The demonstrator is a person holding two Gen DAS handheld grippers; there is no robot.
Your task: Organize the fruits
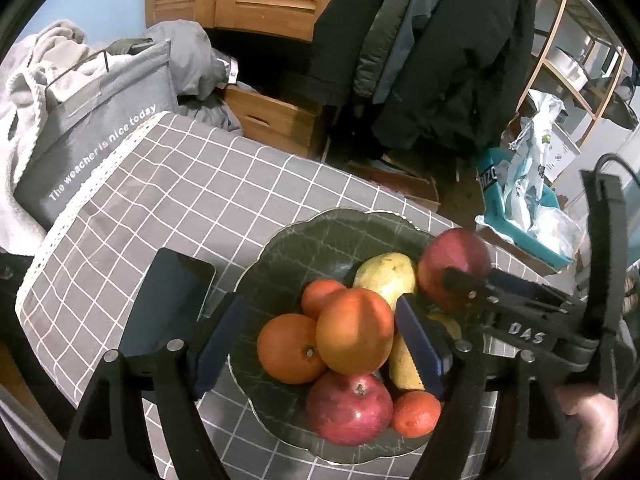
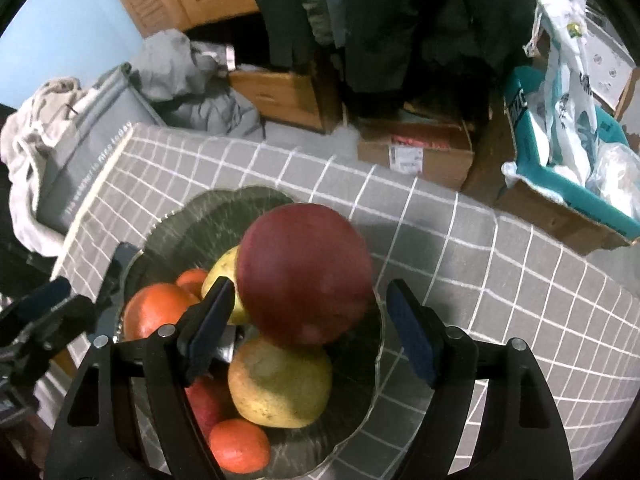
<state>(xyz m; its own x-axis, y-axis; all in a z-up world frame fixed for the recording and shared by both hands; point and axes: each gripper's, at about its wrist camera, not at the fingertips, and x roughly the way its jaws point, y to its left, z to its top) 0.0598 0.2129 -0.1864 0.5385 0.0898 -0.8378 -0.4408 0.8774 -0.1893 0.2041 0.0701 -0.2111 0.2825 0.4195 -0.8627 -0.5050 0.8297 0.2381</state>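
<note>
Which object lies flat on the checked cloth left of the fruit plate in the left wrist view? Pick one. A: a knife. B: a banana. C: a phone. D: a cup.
C: a dark flat phone lies on the cloth just left of the plate, beside the left gripper's finger.

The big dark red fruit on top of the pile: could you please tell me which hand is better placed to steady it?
Right. The dark red fruit sits between the open fingers of the right gripper, perched on a yellow fruit. The left gripper straddles an orange instead.
</note>
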